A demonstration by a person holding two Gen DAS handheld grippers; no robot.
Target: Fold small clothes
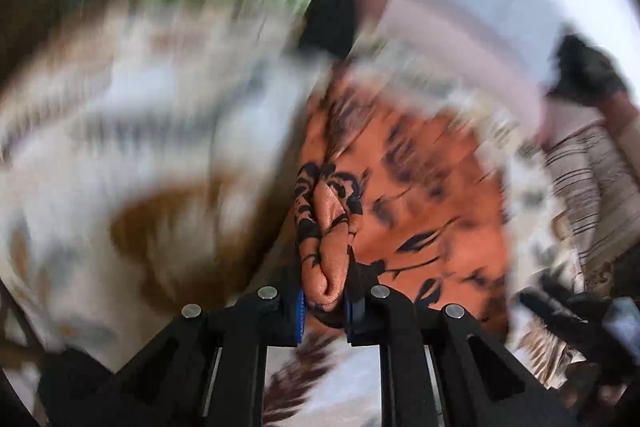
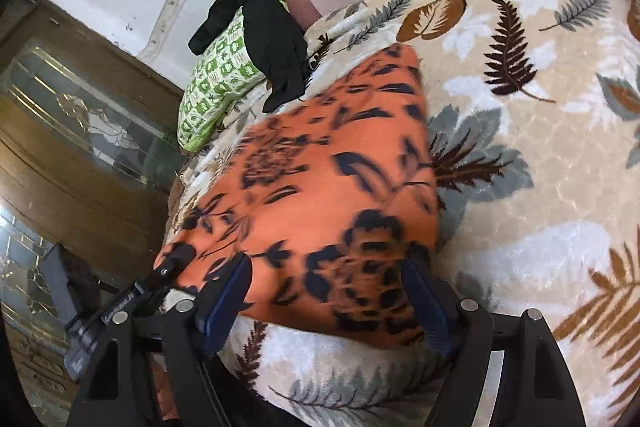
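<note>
An orange cloth [image 2: 328, 187] with a black flower print lies folded on a leaf-patterned blanket [image 2: 540, 107]. My right gripper [image 2: 328, 295] is open, its blue pads [image 2: 236, 287] standing wide on either side of the cloth's near edge without pressing it. At the cloth's left corner, my left gripper [image 2: 176, 255] pinches the fabric. In the blurred left wrist view, the left gripper [image 1: 326, 303] is shut on a bunched fold of the orange cloth [image 1: 420, 187]. A dark shape at that view's right edge may be the right gripper [image 1: 560, 307].
A green patterned pillow [image 2: 216, 87] with a black garment [image 2: 272, 39] draped over it lies at the blanket's far left. A wooden cabinet with glass panels [image 2: 80, 131] stands to the left. A person's striped sleeve [image 1: 592, 187] shows on the right.
</note>
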